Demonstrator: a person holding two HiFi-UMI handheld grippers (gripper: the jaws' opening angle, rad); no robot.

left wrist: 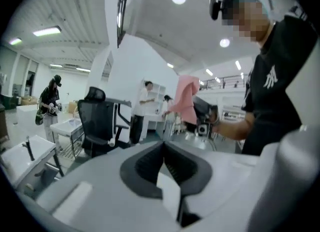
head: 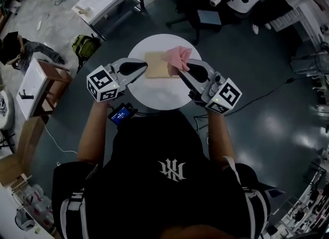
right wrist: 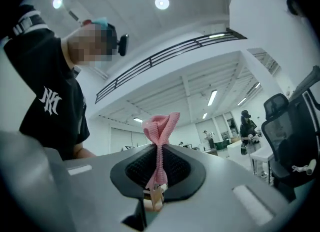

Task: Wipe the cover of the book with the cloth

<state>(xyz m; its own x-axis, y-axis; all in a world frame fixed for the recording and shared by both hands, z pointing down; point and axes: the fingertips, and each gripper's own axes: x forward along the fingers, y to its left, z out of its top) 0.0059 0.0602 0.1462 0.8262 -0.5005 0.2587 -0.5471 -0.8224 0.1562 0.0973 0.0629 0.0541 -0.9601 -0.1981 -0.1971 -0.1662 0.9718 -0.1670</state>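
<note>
Currently right gripper [right wrist: 159, 172] clamps pink ribbed cloth [right wrist: 161, 126]; left gripper [left wrist: 164, 160] jaws closed, empty; tan flat book [head: 156, 66] lies on round white table [head: 154, 98]; black shirt [head: 154, 197] shows white monogram [head: 172, 169].

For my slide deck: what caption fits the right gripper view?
Right gripper, tilted up toward the ceiling lights, shut on a bunched pink cloth pinched between its fingers.

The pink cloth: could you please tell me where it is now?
In the head view, the pink cloth is clamped in the right hand-held gripper, over the right end of the book on the round table.
</note>
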